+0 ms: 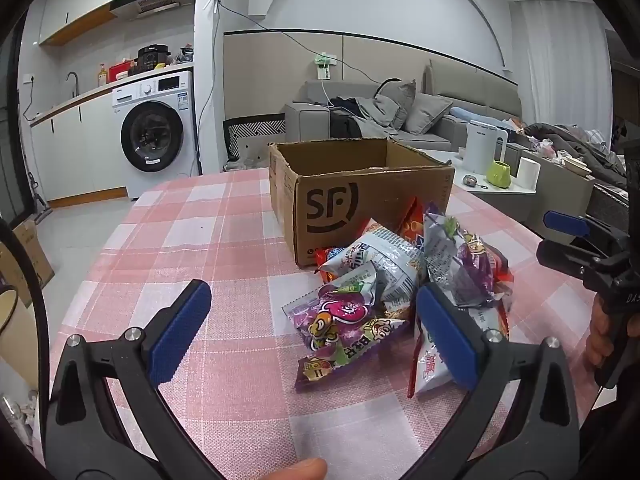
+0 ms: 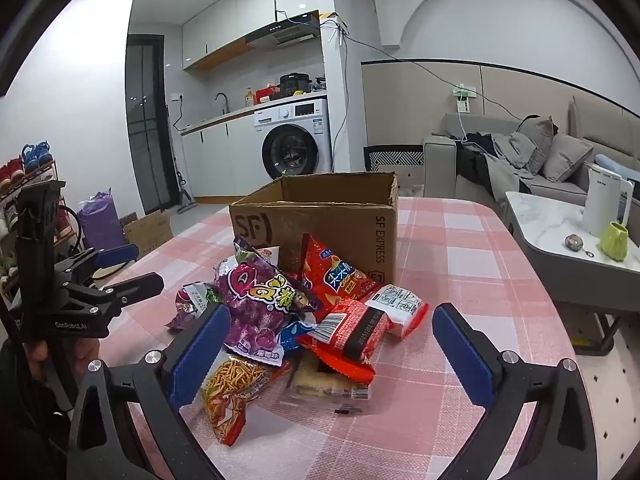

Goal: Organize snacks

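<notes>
Crinkled bright snack packets heaped before open cardboard box, both grippers released, empty

We see the left gripper up close: matte black angular arms, silver round screw heads at the joints, ribbed blue pads on both fingers. The right gripper matches it, black frame, blue pads, silver screws. White lettering marks the left gripper's black body in the right wrist view.
</notes>
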`<act>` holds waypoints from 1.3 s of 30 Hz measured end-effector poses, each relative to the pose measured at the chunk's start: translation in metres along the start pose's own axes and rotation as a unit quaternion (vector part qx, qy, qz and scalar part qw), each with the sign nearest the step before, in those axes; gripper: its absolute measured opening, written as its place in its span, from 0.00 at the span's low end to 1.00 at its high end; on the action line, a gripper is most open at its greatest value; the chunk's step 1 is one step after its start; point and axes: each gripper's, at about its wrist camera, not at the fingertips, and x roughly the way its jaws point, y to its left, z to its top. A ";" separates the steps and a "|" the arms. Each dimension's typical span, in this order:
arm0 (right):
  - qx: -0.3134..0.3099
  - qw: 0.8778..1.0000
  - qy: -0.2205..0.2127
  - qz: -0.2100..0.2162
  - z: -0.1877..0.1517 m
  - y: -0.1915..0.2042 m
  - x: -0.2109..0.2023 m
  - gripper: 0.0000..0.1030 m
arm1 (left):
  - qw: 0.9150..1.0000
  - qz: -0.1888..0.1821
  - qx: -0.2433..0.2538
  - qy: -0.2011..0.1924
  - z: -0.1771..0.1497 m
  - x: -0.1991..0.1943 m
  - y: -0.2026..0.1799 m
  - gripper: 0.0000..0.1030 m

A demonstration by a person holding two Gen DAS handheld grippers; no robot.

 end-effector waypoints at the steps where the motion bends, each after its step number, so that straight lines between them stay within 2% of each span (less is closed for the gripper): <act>1: 0.001 1.000 0.000 0.000 0.000 0.000 0.000 1.00 | 1.000 0.000 -0.001 -0.001 0.000 0.000 0.000 1.00; 17: -0.005 1.000 0.002 0.000 -0.001 0.000 -0.001 1.00 | 1.000 0.004 0.005 0.003 0.000 0.000 -0.001 1.00; 30: -0.006 1.000 0.002 0.000 0.000 0.004 -0.001 1.00 | 1.000 -0.007 0.015 0.003 0.000 0.000 -0.005 1.00; 39: -0.009 1.000 0.003 0.000 -0.001 0.008 0.004 1.00 | 1.000 0.003 0.011 0.004 0.000 0.000 -0.005 1.00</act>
